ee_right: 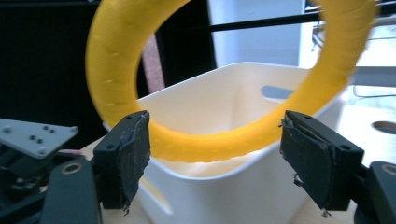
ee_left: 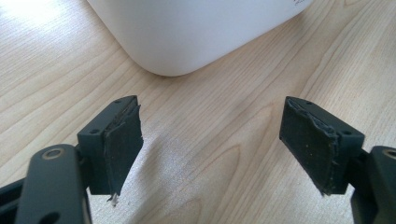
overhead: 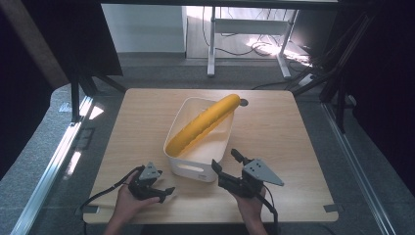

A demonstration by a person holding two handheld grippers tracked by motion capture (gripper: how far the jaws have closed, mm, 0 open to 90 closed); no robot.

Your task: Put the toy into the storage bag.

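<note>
White bin (overhead: 198,169) sits at centre of the wooden table (overhead: 284,132) in the high view, near the lower half of the frame. A long yellow tube (overhead: 203,125), lightly ridged, lies diagonally across the bin: lower end down inside at the bin's left, upper end poking over the far rim toward top centre, just beside a small dark hole in the tabletop.

Left tongs (overhead: 164,192) at lower left of the high view, resting low by the table's near edge, just left of the bin's near-left corner, not touching it. In the left gripper view the left tongs (ee_left: 212,149) stand wide open w/ nothing but bare wood between the pads; the bin's rounded white corner (ee_left: 187,32) fills the top centre, apart from both pads.

Right tongs (overhead: 227,161) at lower centre-right of the high view, tips close to the bin's near-right corner, grey three-cornered plate on top. In the right gripper view the right tongs (ee_right: 215,154) are open, pads not pressing anything. Beyond them the bin's wall (ee_right: 233,196) takes the centre and the yellow tube (ee_right: 210,142) curves across the frame like an arc, blurred at upper right; it sits behind the gap, not between the pads. Left tongs' grey plate shows at that view's lower left edge.
</note>
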